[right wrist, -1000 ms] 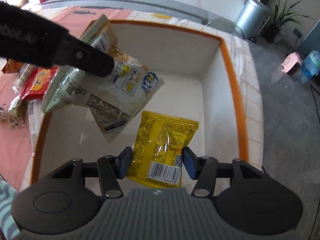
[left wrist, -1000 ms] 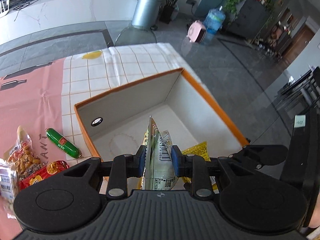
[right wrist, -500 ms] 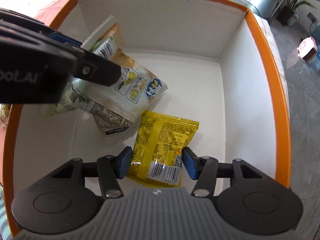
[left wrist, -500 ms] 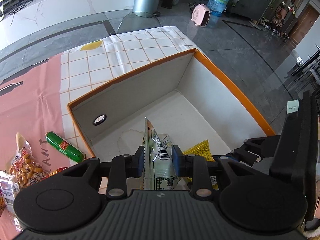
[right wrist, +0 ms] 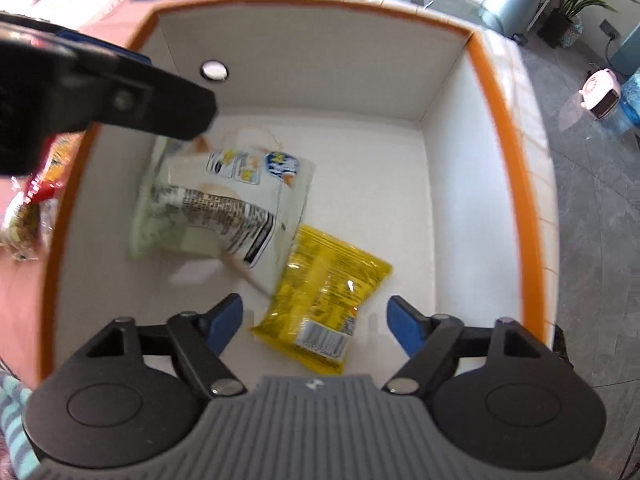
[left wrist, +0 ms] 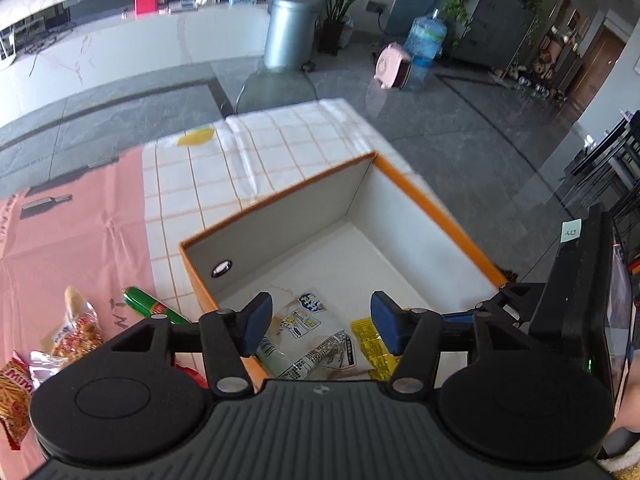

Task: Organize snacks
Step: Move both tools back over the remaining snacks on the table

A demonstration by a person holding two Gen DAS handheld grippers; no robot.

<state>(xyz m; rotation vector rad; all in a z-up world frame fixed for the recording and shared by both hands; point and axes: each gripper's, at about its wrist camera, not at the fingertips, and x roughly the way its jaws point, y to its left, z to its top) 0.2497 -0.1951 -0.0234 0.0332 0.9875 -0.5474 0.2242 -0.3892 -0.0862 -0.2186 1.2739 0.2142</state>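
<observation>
An orange-rimmed box [left wrist: 440, 208] [right wrist: 516, 160] with white walls stands on the table. On its floor lies a white snack bag [left wrist: 308, 340] [right wrist: 232, 208], partly over a yellow packet [left wrist: 368, 344] [right wrist: 328, 292]. My left gripper [left wrist: 320, 320] hovers above the box's near left corner. Its jaws are opening, and the white bag lies free below them. My right gripper [right wrist: 314, 320] points down into the box with its jaws opening. The yellow packet lies on the floor between its fingers, untouched by the pads. The left gripper's arm [right wrist: 120, 92] shows at the upper left.
Left of the box, on the pink and checked tablecloth [left wrist: 80, 240], lie a green sausage [left wrist: 148, 306], a peanut bag [left wrist: 80, 328] and a red snack bag [left wrist: 12, 392]. A grey bin [left wrist: 290, 28] stands on the floor beyond the table's far edge.
The left gripper let go of the white bag, which dropped flat onto the box floor, and the gripper rose. The right jaws spread wider and the yellow packet now lies askew on the floor.
</observation>
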